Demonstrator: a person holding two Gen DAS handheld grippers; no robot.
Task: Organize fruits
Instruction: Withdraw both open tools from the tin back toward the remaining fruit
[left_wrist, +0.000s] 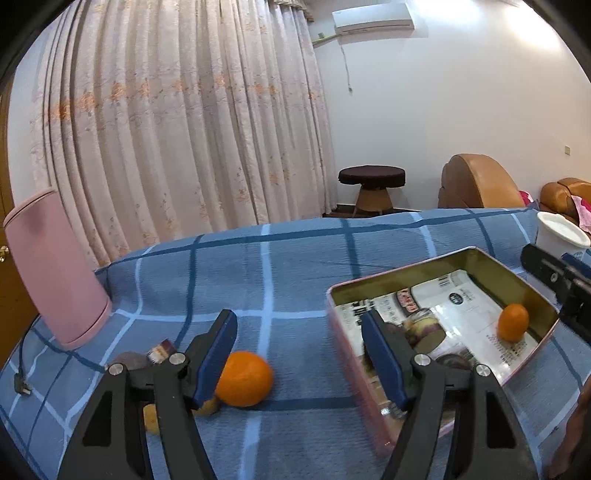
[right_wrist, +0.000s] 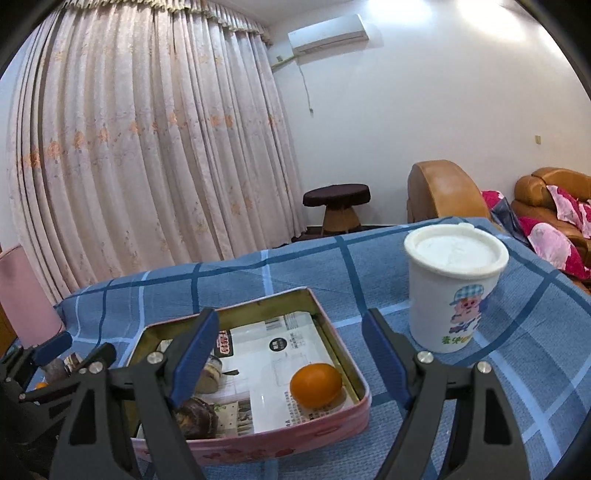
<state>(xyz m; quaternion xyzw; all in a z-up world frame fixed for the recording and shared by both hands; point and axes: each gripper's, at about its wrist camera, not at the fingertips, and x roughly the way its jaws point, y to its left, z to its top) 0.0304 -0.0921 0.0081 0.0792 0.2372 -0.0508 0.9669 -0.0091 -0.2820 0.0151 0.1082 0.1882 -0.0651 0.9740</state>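
A pink tin tray lies on the blue checked cloth. One orange rests inside it near its right wall. A dark round fruit lies in the tray's near part. A second orange lies on the cloth left of the tray, just right of my left finger. My left gripper is open and empty above the cloth. My right gripper is open and empty above the tray's right side. A yellow fruit and a dark fruit sit partly hidden behind the left finger.
A pink cylinder stands at the left of the table with a black cord. A white lidded cup stands right of the tray. Curtain, stool and brown sofa are beyond the table's far edge.
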